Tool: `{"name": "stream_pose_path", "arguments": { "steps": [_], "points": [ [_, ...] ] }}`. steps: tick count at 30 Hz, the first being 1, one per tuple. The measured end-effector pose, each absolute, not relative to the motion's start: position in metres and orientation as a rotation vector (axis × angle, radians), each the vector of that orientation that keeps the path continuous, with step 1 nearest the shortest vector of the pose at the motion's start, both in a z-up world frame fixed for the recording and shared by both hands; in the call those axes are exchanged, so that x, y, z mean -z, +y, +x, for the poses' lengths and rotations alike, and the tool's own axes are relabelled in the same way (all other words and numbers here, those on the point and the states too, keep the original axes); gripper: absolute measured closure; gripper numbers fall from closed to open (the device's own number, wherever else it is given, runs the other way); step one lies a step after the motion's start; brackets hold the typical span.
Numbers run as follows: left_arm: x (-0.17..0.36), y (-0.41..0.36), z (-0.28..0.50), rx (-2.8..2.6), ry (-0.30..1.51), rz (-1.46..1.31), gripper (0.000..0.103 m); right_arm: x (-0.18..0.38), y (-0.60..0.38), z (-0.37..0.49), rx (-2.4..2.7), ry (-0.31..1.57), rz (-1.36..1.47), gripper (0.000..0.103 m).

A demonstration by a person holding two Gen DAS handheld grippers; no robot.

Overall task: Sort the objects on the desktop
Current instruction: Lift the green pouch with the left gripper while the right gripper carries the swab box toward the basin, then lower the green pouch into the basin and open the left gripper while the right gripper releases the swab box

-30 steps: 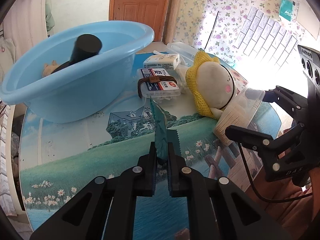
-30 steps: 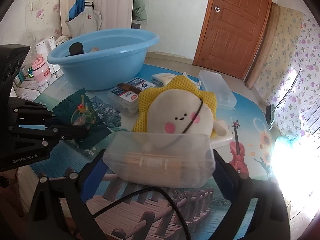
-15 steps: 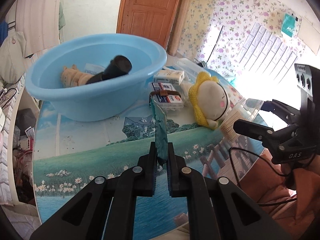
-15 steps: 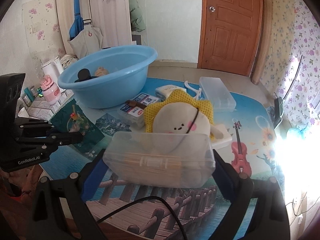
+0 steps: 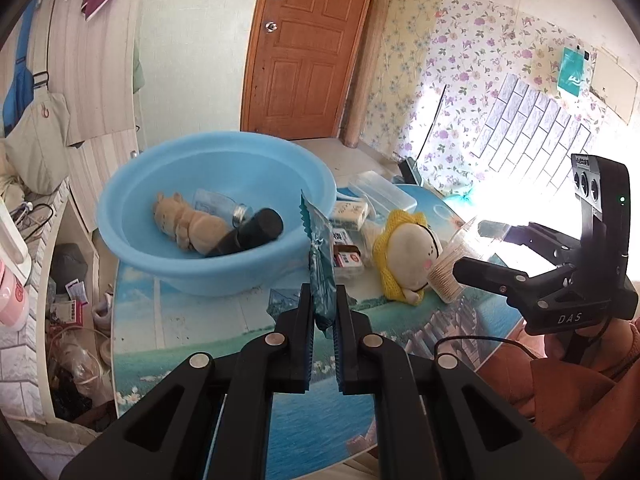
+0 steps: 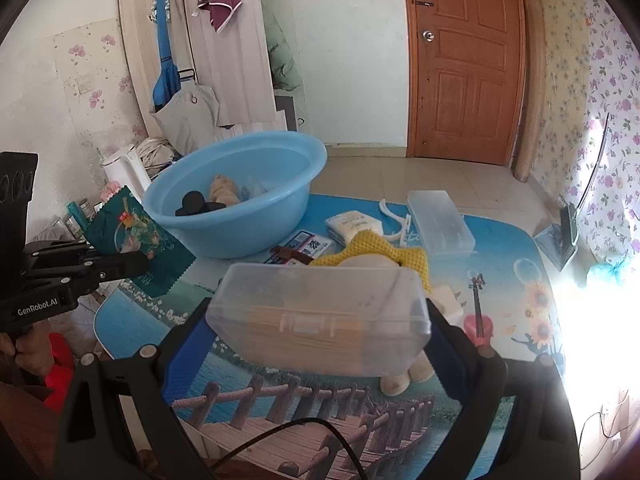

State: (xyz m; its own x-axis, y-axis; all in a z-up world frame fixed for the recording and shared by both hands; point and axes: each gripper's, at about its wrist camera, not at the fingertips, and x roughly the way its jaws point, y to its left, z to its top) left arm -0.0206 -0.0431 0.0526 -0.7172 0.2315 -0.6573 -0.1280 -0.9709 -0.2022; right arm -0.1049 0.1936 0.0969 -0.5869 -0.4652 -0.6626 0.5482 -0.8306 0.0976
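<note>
My left gripper (image 5: 323, 310) is shut on a teal snack packet (image 5: 322, 264), held edge-on above the table in front of the blue basin (image 5: 224, 280). The right wrist view shows that packet (image 6: 136, 236) flat-on, left of the basin (image 6: 240, 236). My right gripper (image 6: 318, 320) is shut on a clear plastic box of toothpicks (image 6: 316, 292), lifted above the table. The left wrist view shows this box (image 5: 446, 276) at the right, beside the yellow sun plush (image 5: 406, 256). In the basin lie a tan plush toy (image 5: 186, 224), a black cylinder (image 5: 252, 234) and a small clear bottle (image 5: 218, 206).
On the picture-printed table (image 5: 180, 320) behind the plush lie boxed cards (image 5: 346, 258), a white tissue pack (image 5: 352, 212) and a long clear case (image 6: 440, 220). A white hanger (image 6: 394, 216) lies near the case. The table's left edge drops to floor clutter.
Both grippers have risen with their loads. The table looks farther away, and the left wrist view now looks down into the basin.
</note>
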Motion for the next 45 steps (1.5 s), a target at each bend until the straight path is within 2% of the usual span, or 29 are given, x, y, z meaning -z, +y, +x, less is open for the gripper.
{"name": "stream_pose_path", "arguments": {
  "steps": [12, 20, 45],
  "points": [
    [-0.074, -0.077, -0.042, -2.826, -0.237, -1.028, 0.096, -0.124, 0.155, -0.121, 2.315, 0.167, 0.855, 0.006],
    [-0.061, -0.098, -0.063, -2.856, -0.295, -1.065, 0.096, -0.129, 0.121, -0.141, 2.270, 0.191, 0.820, 0.006],
    [-0.023, -0.119, -0.105, -2.863, -0.288, -1.190, 0.094, -0.109, 0.069, -0.183, 2.216, 0.237, 0.866, 0.006]
  ]
}}
